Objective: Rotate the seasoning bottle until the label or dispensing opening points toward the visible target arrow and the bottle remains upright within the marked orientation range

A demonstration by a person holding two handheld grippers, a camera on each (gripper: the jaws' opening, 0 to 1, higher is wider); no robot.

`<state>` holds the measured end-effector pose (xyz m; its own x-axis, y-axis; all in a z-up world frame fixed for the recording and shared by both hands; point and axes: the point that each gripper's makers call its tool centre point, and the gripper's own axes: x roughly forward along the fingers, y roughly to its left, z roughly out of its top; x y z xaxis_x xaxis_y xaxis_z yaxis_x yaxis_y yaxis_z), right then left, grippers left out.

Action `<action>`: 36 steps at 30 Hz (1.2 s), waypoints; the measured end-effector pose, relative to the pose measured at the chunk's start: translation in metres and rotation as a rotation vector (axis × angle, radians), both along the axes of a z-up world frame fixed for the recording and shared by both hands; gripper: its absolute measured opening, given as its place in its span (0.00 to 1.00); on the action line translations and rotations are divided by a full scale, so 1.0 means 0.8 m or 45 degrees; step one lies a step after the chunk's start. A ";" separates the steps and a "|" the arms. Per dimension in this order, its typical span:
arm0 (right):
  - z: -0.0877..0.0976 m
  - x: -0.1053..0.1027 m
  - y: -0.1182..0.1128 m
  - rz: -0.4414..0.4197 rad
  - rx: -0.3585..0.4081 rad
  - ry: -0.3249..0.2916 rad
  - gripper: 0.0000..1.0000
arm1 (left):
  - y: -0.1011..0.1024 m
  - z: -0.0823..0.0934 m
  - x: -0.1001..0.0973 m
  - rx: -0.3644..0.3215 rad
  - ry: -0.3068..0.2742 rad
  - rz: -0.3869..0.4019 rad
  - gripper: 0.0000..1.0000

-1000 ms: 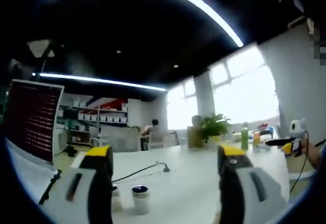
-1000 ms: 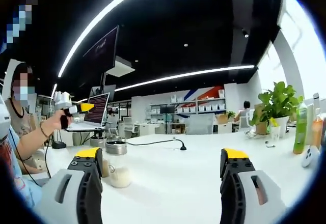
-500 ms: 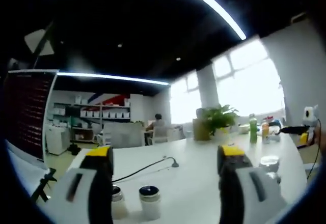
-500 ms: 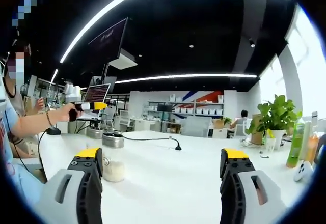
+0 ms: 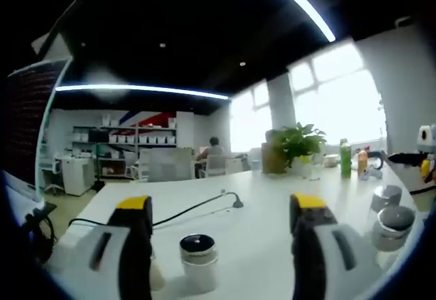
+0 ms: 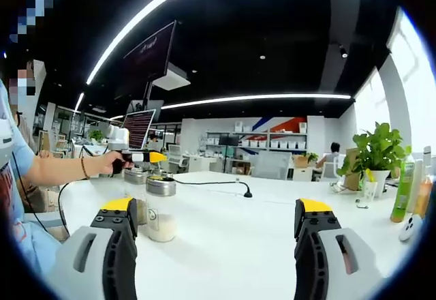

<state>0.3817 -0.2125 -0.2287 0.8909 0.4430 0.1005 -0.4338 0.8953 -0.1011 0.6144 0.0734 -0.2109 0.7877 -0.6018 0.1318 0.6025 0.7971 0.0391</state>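
Comparing the present frames with those of a second ago, both gripper views are seen to have swung across the white worktop (image 6: pixel 225 225), which is read as camera motion, not as motion of the bottles. In the left gripper view, a dark-capped seasoning bottle (image 5: pixel 199 262) is now framed between the jaws of the left gripper (image 5: pixel 225 259), closer and more central than before, and two silver-lidded jars (image 5: pixel 390 217) have come into sight toward the worktop's right edge. In the right gripper view, a glass shaker (image 6: pixel 161 208) holding white grains stands upright just beside the left jaw of the right gripper (image 6: pixel 225 259), with a second jar (image 6: pixel 135 175) behind it. Both pairs of jaws are spread wide and nothing is held. No target arrow or orientation mark can be made out, so progress on the rotation is judged as not yet begun; the shift is taken as an approach to the bottle. Open worktop lies ahead of both grippers. Obstacles are limited to a black cable (image 5: pixel 197 208) trailing across the middle, and a potted plant (image 6: pixel 376 153) and drink bottles (image 6: pixel 405 187) near the far right edge. A person's hand (image 6: pixel 109 163) with the other gripper is seen over the left edge.
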 end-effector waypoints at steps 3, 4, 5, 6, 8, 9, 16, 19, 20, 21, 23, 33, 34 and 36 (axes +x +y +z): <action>-0.003 0.002 0.001 0.013 0.011 0.014 0.99 | -0.007 -0.007 0.006 0.020 -0.007 -0.012 0.86; -0.003 0.003 0.001 0.015 0.019 0.017 0.99 | -0.009 -0.010 0.010 0.028 -0.008 -0.010 0.85; -0.003 0.004 0.000 0.014 0.027 0.020 0.99 | -0.009 -0.013 0.014 0.033 -0.005 -0.005 0.85; -0.003 0.005 -0.001 0.013 0.032 0.023 0.99 | -0.008 -0.017 0.018 0.032 0.007 0.003 0.84; -0.005 0.006 -0.002 0.012 0.031 0.037 0.98 | -0.008 -0.023 0.023 0.008 0.032 0.004 0.83; -0.005 0.006 -0.002 0.011 0.030 0.036 0.98 | -0.008 -0.025 0.025 0.005 0.038 0.006 0.82; 0.002 0.004 -0.004 0.020 0.044 -0.002 0.89 | -0.009 -0.058 0.036 0.058 0.104 0.059 0.75; 0.000 0.004 -0.005 0.020 0.038 0.003 0.89 | -0.004 -0.065 0.045 0.070 0.119 0.117 0.75; -0.001 0.004 -0.006 0.016 0.034 0.010 0.87 | 0.004 -0.067 0.051 0.065 0.126 0.173 0.75; -0.002 0.005 -0.008 0.010 0.034 0.016 0.87 | 0.006 -0.067 0.054 0.066 0.121 0.192 0.76; 0.001 0.004 -0.011 0.006 0.046 0.004 0.87 | 0.005 -0.071 0.055 0.064 0.130 0.189 0.75; 0.009 0.000 -0.017 0.005 0.047 -0.017 0.86 | 0.008 -0.087 0.067 0.075 0.180 0.232 0.68; 0.009 -0.001 -0.016 0.010 0.041 -0.010 0.85 | 0.006 -0.088 0.067 0.077 0.176 0.232 0.68; 0.009 -0.001 -0.016 0.010 0.029 -0.008 0.85 | 0.007 -0.087 0.068 0.068 0.173 0.244 0.66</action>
<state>0.3806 -0.2250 -0.2216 0.8866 0.4476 0.1163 -0.4403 0.8939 -0.0838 0.6692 0.0791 -0.2807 0.8966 -0.4427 -0.0112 0.4428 0.8965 0.0133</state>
